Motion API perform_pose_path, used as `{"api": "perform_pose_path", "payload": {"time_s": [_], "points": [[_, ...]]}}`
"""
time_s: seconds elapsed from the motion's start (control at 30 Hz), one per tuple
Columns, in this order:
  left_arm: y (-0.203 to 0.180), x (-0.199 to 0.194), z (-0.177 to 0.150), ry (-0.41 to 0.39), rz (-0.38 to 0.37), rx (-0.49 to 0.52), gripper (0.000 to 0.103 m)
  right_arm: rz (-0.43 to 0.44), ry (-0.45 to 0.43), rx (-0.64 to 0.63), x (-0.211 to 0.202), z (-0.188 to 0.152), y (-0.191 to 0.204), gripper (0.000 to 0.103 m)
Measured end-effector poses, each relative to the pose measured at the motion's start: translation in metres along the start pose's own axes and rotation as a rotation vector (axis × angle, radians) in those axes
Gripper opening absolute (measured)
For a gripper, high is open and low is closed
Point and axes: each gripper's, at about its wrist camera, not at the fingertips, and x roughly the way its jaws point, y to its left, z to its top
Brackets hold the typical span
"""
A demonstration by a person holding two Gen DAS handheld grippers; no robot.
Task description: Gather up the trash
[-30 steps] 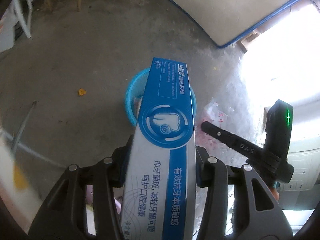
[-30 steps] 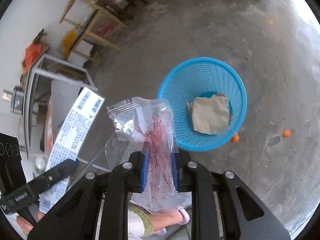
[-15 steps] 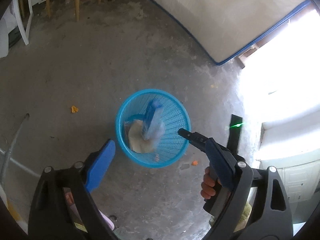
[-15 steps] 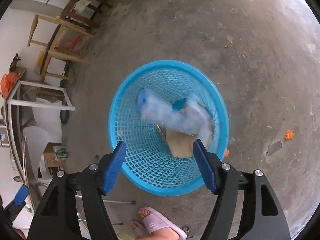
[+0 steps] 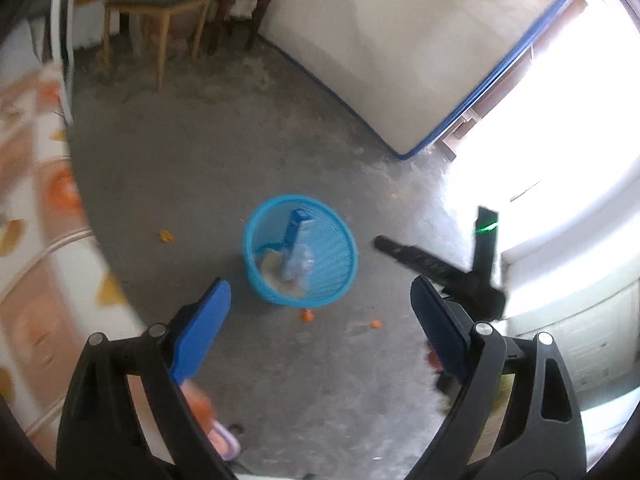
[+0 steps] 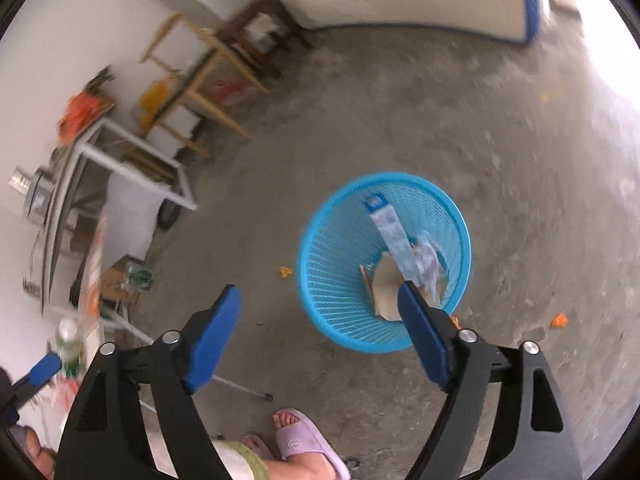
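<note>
A blue plastic basket (image 5: 336,256) (image 6: 320,280) stands on the concrete floor. Inside it a blue and white toothpaste box (image 5: 294,232) (image 6: 390,232) leans upright, with a clear plastic wrapper (image 5: 304,260) (image 6: 430,264) and a beige paper piece (image 5: 272,274) (image 6: 386,284) beside it. My left gripper (image 5: 320,312) is open and empty, high above the floor, nearer than the basket. My right gripper (image 6: 320,316) is open and empty, above the basket's near left side; it also shows in the left wrist view (image 5: 440,268).
Small orange scraps (image 5: 306,315) (image 6: 559,320) lie on the floor near the basket. Wooden chairs (image 5: 160,12) (image 6: 200,80) stand at the back. A mattress (image 5: 400,40) leans on the wall. A patterned table edge (image 5: 36,240) is at left. The person's slippered foot (image 6: 304,440) is below.
Both grippers have risen and pulled back from the basket, which now looks smaller. The toothpaste box and wrapper have settled inside it. Both grippers stay open.
</note>
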Motion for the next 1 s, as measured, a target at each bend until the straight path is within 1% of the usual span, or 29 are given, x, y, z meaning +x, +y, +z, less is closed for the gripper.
{"api": "perform_pose_path", "payload": {"time_s": [0.07,0.1,0.13,0.23,0.33,0.37,0.43,0.47,0.5,0.53,0.57,0.6,0.63,0.67,0.73,0.8,0.83,0.9,0.93,0.97,1.0], "points": [[0.005,-0.02,-0.018,-0.021,0.016,0.007,0.087,-0.002,-0.017,-0.077,-0.02,-0.008,0.024,0.083],[0.009,-0.029,-0.025,-0.033,0.036,-0.002,0.087,-0.008,-0.023,-0.123,-0.028,-0.012,0.039,0.084],[0.017,-0.04,-0.036,-0.056,0.067,-0.026,0.087,-0.014,-0.026,-0.157,-0.034,-0.014,0.049,0.084],[0.036,-0.062,-0.06,-0.096,0.1,-0.103,0.087,-0.056,-0.032,-0.304,-0.05,-0.027,0.101,0.086],[0.059,-0.096,-0.094,-0.146,0.159,-0.182,0.087,-0.094,-0.076,-0.431,-0.065,-0.04,0.153,0.094],[0.065,-0.105,-0.102,-0.156,0.172,-0.195,0.088,-0.106,-0.096,-0.479,-0.07,-0.047,0.174,0.096],[0.076,-0.124,-0.12,-0.174,0.206,-0.222,0.088,-0.126,-0.122,-0.56,-0.076,-0.06,0.208,0.096],[0.084,-0.135,-0.132,-0.188,0.229,-0.236,0.088,-0.139,-0.137,-0.623,-0.08,-0.071,0.232,0.096],[0.091,-0.147,-0.143,-0.206,0.248,-0.248,0.088,-0.148,-0.145,-0.658,-0.082,-0.078,0.245,0.096],[0.098,-0.156,-0.151,-0.222,0.269,-0.262,0.092,-0.16,-0.158,-0.699,-0.086,-0.088,0.262,0.096],[0.106,-0.169,-0.163,-0.237,0.298,-0.277,0.093,-0.174,-0.175,-0.747,-0.089,-0.1,0.283,0.096],[0.113,-0.18,-0.174,-0.249,0.319,-0.289,0.093,-0.18,-0.186,-0.795,-0.092,-0.112,0.302,0.096],[0.121,-0.191,-0.186,-0.265,0.349,-0.306,0.093,-0.166,-0.19,-0.83,-0.096,-0.121,0.314,0.096],[0.129,-0.202,-0.196,-0.277,0.371,-0.32,0.094,-0.119,-0.182,-0.867,-0.099,-0.134,0.33,0.096],[0.142,-0.221,-0.217,-0.312,0.411,-0.359,0.094,-0.005,-0.13,-0.878,-0.101,-0.149,0.35,0.096],[0.153,-0.232,-0.233,-0.34,0.427,-0.39,0.094,0.172,-0.006,-0.834,-0.094,-0.162,0.367,0.096],[0.158,-0.236,-0.239,-0.35,0.432,-0.403,0.094,0.245,0.075,-0.798,-0.085,-0.167,0.374,0.096],[0.171,-0.246,-0.253,-0.355,0.427,-0.425,0.094,0.297,0.21,-0.744,-0.067,-0.181,0.39,0.096],[0.176,-0.249,-0.259,-0.353,0.412,-0.433,0.094,0.311,0.271,-0.725,-0.056,-0.188,0.397,0.096],[0.182,-0.252,-0.264,-0.349,0.392,-0.442,0.094,0.309,0.33,-0.704,-0.042,-0.197,0.407,0.096],[0.187,-0.254,-0.269,-0.351,0.38,-0.446,0.094,0.285,0.371,-0.681,-0.029,-0.205,0.414,0.096]]}}
